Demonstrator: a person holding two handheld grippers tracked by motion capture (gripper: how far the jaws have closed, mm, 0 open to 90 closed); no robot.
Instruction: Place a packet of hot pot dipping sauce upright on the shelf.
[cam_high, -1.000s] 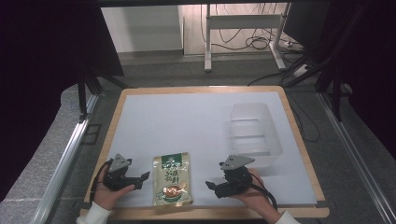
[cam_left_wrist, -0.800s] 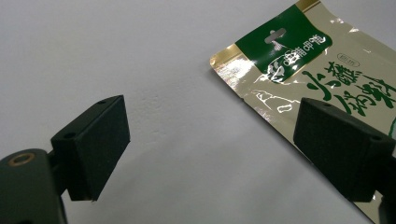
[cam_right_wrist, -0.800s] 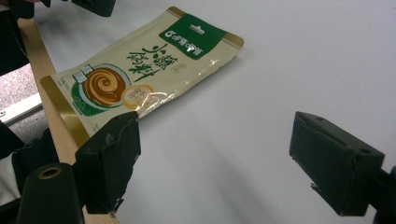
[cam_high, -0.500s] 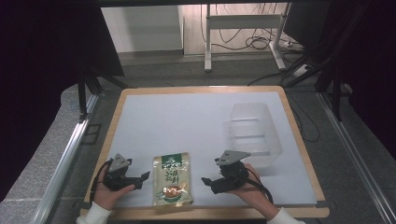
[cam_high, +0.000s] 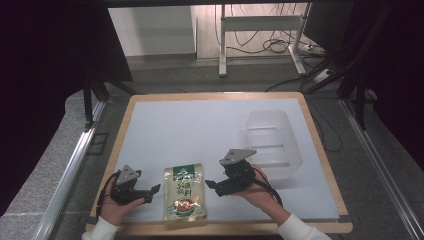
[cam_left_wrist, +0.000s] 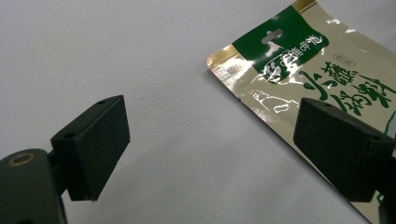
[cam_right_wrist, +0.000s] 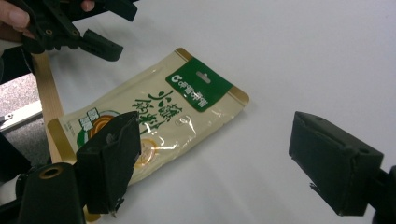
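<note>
White tabletop (cam_high: 200, 125) with a wood rim, dark room behind. So far nothing's grabbed: the snack pouch (cam_high: 184, 191) lies flat near the front edge, between the left gripper (cam_high: 150, 192) and right gripper (cam_high: 212, 186), both with jaws wide apart and not touching it. Looks like the pickup hasn't started. A clear plastic bin (cam_high: 272, 142) sits off to the right, nothing blocking the way.

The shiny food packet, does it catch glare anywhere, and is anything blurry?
In the left gripper view the pouch flashes white glare on its gold foil; in the right gripper view it looks matte and sharp, while the near jaws blur; the high view is dim and dark around the table.
</note>
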